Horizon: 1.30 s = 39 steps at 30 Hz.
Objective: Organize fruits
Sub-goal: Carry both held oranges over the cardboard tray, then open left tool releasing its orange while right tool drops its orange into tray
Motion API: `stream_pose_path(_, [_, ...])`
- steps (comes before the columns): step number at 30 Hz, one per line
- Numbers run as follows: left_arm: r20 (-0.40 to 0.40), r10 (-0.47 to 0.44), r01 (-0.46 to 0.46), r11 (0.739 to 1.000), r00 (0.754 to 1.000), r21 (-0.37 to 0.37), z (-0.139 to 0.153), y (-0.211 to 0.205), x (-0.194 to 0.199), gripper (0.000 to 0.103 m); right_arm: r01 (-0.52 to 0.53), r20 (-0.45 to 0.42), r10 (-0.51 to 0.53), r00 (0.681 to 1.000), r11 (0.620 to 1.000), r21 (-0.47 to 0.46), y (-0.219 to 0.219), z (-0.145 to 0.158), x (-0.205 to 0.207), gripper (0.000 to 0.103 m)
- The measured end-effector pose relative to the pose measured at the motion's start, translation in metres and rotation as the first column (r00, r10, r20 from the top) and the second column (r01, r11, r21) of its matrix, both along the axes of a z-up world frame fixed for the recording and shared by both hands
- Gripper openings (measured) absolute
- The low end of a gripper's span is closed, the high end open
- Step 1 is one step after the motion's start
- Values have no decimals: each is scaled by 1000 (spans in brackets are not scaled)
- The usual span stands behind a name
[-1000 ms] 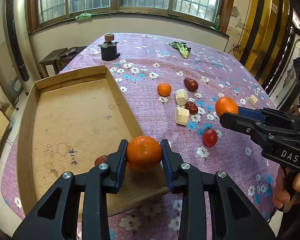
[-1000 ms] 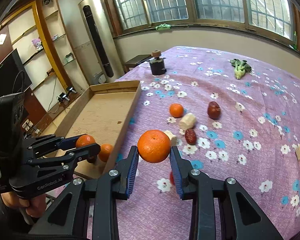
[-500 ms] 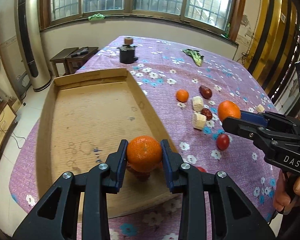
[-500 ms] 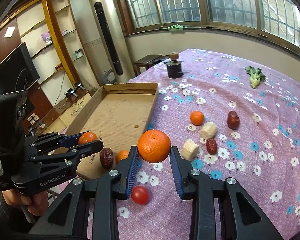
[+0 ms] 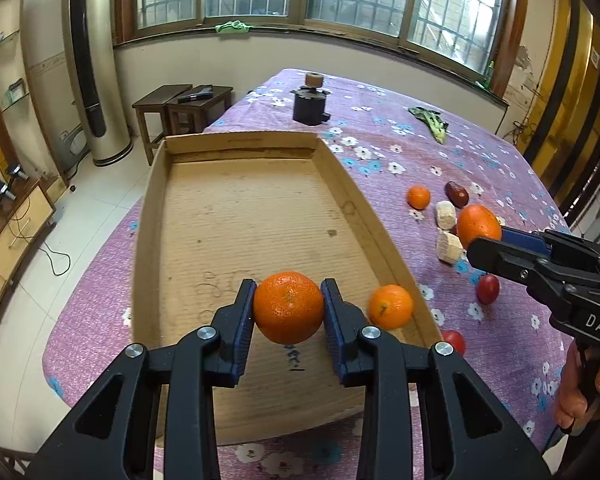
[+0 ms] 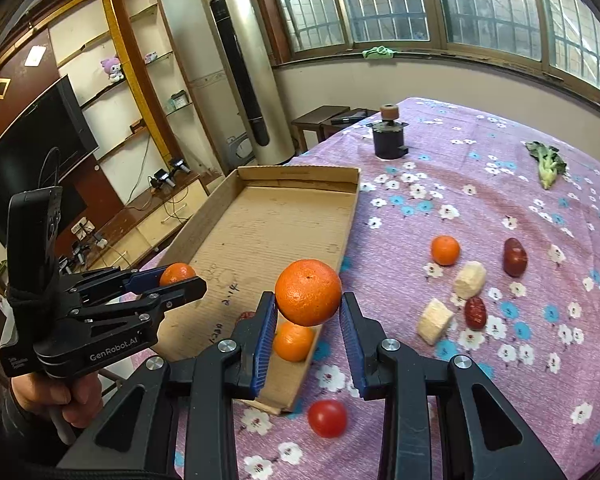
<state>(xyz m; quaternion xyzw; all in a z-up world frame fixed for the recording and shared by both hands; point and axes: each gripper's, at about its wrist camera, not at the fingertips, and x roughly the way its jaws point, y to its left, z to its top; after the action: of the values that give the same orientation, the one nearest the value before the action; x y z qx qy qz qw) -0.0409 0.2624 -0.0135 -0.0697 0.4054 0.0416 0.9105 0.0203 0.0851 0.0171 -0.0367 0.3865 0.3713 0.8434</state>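
My left gripper [image 5: 288, 308] is shut on an orange [image 5: 288, 307] and holds it above the near end of the cardboard tray [image 5: 236, 216]. My right gripper [image 6: 308, 314] is shut on a second orange [image 6: 308, 292], held in the air over the tray's near right corner [image 6: 340, 248]. A smaller orange [image 5: 390, 306] lies in the tray by its right wall; it also shows in the right wrist view [image 6: 293, 340]. A red date [image 6: 246, 316] lies in the tray, partly hidden.
On the purple flowered tablecloth [image 6: 500, 200] lie a small orange [image 6: 445, 250], two dates [image 6: 515, 257], two pale chunks [image 6: 434, 321], cherry tomatoes [image 6: 327, 418] and a green vegetable [image 6: 548, 164]. A dark cylinder [image 6: 388, 140] stands at the far end.
Both grippers have pulled back and risen with their oranges. The left one now hangs over the tray's near end; the small orange in the tray has come into view.
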Motion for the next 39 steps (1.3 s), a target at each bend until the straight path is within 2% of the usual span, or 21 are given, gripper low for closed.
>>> stream_pose_path(6, [0, 27, -27, 1000, 1000, -2, -1, 11, -1, 30, -29, -15, 29, 999, 1000, 10, 15, -3, 4, 33])
stream_pose_path(13, [-19, 34, -35, 999, 999, -11, -9, 15, 1, 30, -74, -94, 76, 993, 997, 26, 44, -22, 18, 33])
stream_pose_path(20, [-62, 28, -30, 999, 998, -24, -26, 16, 8, 30, -103, -140, 97, 985, 994, -36, 75, -51, 29, 33])
stream_pose_path(30, [-110, 31, -33, 999, 993, -22, -44, 17, 14, 30, -142, -133, 122, 984, 978, -151, 102, -71, 34, 33])
stream_pose_path(35, [-124, 35, -37, 999, 992, -12, -46, 15, 14, 31, -145, -134, 122, 983, 974, -176, 103, -77, 33, 37])
stream_pose_path(39, [-137, 52, -54, 999, 989, -8, -45, 17, 14, 31, -133, -125, 113, 986, 977, -166, 95, -71, 31, 44])
